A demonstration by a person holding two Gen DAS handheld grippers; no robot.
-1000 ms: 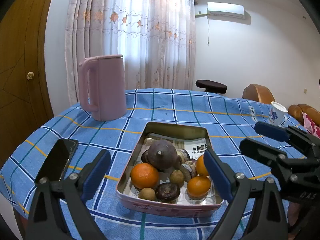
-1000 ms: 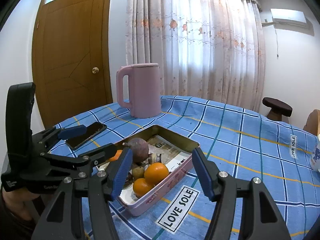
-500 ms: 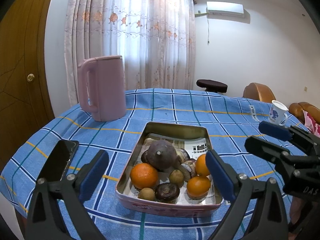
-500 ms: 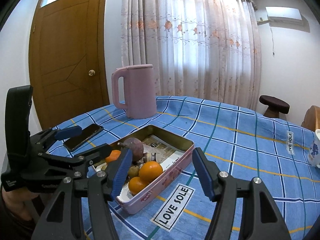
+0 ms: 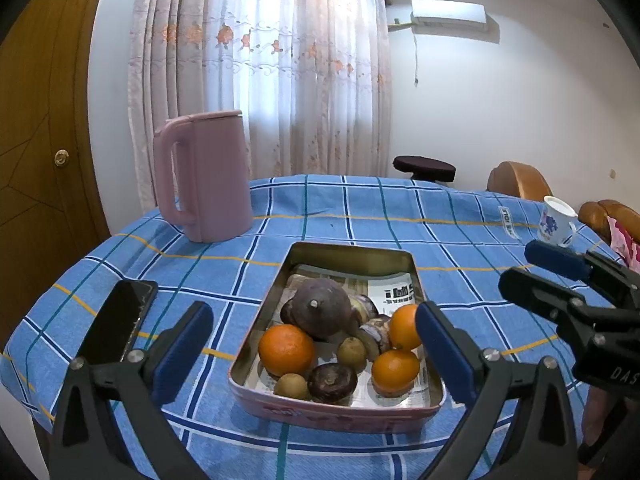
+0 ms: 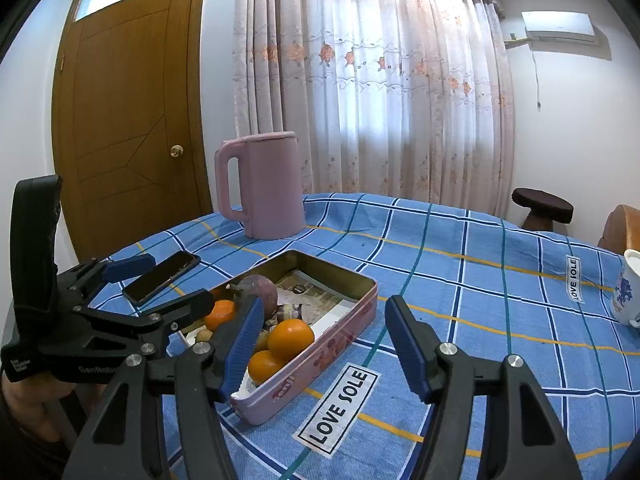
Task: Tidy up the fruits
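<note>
Fruit is gathered in a shallow pink tin (image 5: 338, 412) lined with newspaper, set on the blue checked tabletop (image 5: 360, 208) so that the pieces cannot roll across the cloth. From the left wrist view, a large dark purple fruit (image 5: 322, 312) sits at the tin's centre, with an orange (image 5: 286, 349) at about 7 o'clock of it and two more oranges (image 5: 396, 372) toward 4 o'clock; small brownish fruits (image 5: 351, 354) and a dark round one (image 5: 332, 383) fill the gaps near the close rim. The far half of the tin is left bare, which suggests room kept for rearranging. The left hand-held gripper (image 5: 312, 356) is held just short of the tin with its jaws spread wide, having just been opening, and nothing is pressed between them; the stance is judged to be preparation for taking a fruit. The right hand-held gripper (image 6: 322, 344) is likewise released and empty, poised at the tin's 3 o'clock side. A pink kettle (image 5: 204, 176) stands at 11 o'clock of the tin, a dark phone (image 5: 118, 322) lies at 9 o'clock, and a white mug (image 5: 557, 220) rests near the tabletop's edge at 2 o'clock, all well apart from the fruit.
</note>
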